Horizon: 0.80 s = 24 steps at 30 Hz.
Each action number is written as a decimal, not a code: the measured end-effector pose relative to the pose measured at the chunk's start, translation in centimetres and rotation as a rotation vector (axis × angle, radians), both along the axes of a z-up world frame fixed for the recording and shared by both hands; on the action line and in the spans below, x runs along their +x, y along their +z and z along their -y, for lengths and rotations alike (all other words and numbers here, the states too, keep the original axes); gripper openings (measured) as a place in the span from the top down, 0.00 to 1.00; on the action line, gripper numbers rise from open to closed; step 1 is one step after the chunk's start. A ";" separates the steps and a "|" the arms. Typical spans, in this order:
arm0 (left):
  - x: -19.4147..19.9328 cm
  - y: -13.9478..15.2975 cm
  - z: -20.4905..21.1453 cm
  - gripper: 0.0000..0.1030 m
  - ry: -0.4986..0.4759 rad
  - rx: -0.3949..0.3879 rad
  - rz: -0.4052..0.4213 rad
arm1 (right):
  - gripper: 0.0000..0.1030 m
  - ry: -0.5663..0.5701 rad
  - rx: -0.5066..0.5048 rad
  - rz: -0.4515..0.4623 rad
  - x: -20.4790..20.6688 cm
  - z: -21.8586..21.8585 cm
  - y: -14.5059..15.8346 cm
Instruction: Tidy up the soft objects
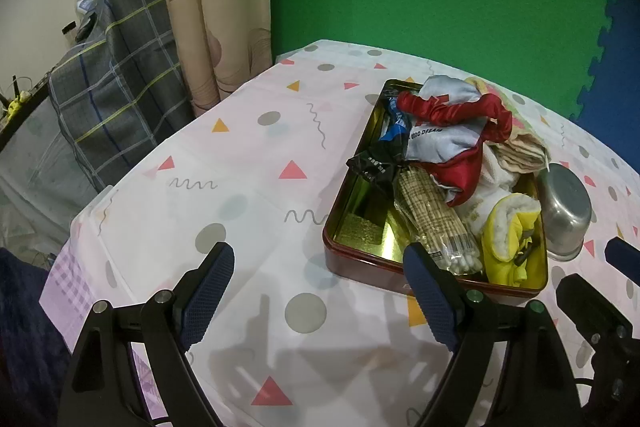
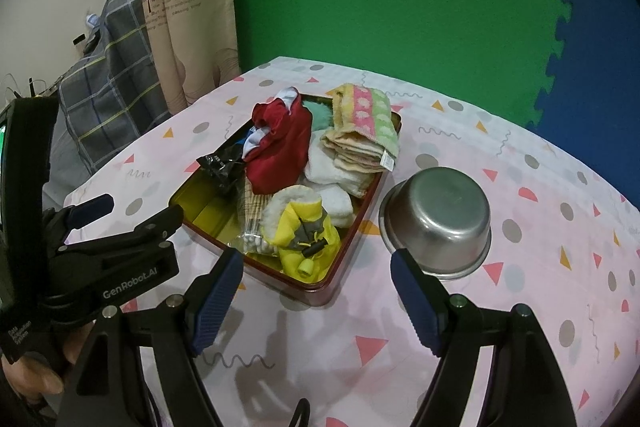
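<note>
Both grippers, left (image 1: 320,291) and right (image 2: 320,291), gape wide, empty; tin (image 2: 192,205) heaped with crumpled cloths (image 2: 280,147).

Both grippers (image 1: 320,291) (image 2: 316,291): black frames, blue ribbed pads, silver screws, white "GenRobot.AI" lettering.

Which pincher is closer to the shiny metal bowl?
Right. The right gripper hangs just in front of the upside-down metal bowl, one finger almost at its rim. The left gripper is farther off, beyond the tin.
</note>
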<state>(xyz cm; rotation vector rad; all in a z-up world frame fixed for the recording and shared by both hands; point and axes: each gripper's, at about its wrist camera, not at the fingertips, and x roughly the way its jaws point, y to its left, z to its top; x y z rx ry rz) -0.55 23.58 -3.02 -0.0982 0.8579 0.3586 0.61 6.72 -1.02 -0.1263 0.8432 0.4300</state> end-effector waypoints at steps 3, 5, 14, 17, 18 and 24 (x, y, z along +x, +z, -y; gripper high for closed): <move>0.0 0.0 -0.1 0.18 -0.002 -0.001 0.000 | 0.24 0.001 -0.001 0.000 0.0 0.0 0.0; -0.1 0.0 -0.1 0.18 -0.002 0.001 -0.001 | 0.24 -0.001 0.000 0.000 0.0 0.0 0.0; -0.1 0.0 0.0 0.18 -0.001 0.002 0.001 | 0.24 0.002 -0.004 -0.007 -0.1 -0.1 -0.4; -0.1 0.0 0.0 0.18 0.000 0.001 0.000 | 0.24 0.002 0.000 -0.011 -0.1 -0.1 -0.5; -0.1 0.0 -0.1 0.18 -0.001 0.000 0.000 | 0.24 0.002 0.000 -0.012 -0.1 -0.2 -0.5; -0.1 0.0 -0.1 0.18 0.000 0.000 0.000 | 0.24 0.006 0.000 -0.017 -0.1 -0.5 -0.8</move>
